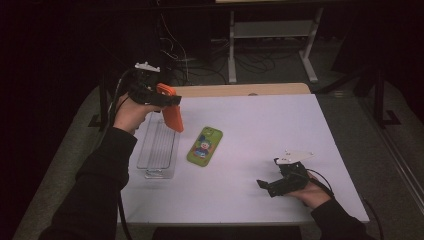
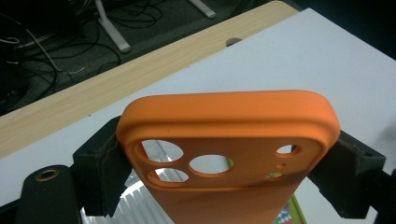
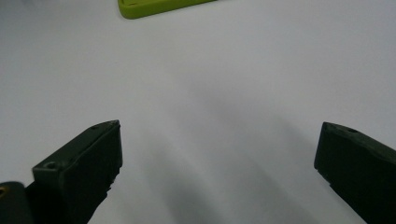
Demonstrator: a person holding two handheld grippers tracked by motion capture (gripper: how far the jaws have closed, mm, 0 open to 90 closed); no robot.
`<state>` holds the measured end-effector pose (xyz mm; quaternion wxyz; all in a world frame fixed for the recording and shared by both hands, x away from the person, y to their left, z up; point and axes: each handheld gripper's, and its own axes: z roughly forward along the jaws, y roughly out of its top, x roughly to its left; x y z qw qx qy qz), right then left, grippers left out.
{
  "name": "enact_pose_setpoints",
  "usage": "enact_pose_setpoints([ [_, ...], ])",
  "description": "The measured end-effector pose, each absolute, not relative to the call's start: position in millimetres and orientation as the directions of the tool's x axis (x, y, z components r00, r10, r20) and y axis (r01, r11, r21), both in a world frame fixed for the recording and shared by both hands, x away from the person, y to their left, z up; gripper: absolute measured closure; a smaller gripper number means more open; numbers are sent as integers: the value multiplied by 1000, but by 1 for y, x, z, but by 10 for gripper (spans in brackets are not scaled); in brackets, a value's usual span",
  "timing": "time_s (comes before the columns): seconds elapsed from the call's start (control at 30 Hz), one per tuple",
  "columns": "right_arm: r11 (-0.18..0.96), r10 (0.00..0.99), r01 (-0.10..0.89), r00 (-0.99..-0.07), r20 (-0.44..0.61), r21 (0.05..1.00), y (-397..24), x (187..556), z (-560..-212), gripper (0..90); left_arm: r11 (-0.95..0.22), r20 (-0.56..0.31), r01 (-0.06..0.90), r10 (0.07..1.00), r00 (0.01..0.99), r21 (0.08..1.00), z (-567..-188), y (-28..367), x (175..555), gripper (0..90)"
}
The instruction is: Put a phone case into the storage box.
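White table top (image 1: 260,125) with a light wood strip (image 1: 240,89) along its far edge, a round hole in the strip. Dark grey floor (image 1: 280,70) beyond, tangled black cables (image 1: 185,55) lying on it. White metal desk frame (image 1: 272,30) stands farther back, feet on the floor. Room dim, left side and far corners nearly black. Light falls mainly on the table.
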<state>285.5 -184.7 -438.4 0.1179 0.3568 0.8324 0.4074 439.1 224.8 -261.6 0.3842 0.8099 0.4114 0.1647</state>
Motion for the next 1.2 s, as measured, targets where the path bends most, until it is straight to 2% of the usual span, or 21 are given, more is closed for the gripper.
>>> enact_pose_setpoints([
  [0.27, 421, 682, 476, -727, 77, 772, -184, 285, -437, 1, -362, -19, 571, 833, 553, 737, -260, 227, 457, 153],
  [0.37, 423, 680, 470, -730, 72, 775, -185, 285, -437, 1, -377, 18, 585, 850, 526, 718, -263, 229, 466, 153],
  [0.87, 410, 680, 457, -730, 70, 789, -185, 284, -434, 1, -243, 35, 687, 953, 301, 685, -292, 238, 505, 150],
  [1.0, 409, 679, 456, -731, 70, 790, -185, 284, -433, 1, -212, 26, 696, 963, 268, 686, -300, 236, 513, 148],
  [1.13, 412, 678, 457, -732, 70, 788, -184, 284, -433, 1, -225, 83, 701, 969, 232, 676, -307, 228, 517, 147],
  [1.2, 407, 677, 451, -733, 69, 794, -185, 283, -433, 1, -201, 74, 708, 976, 206, 678, -311, 226, 519, 146],
])
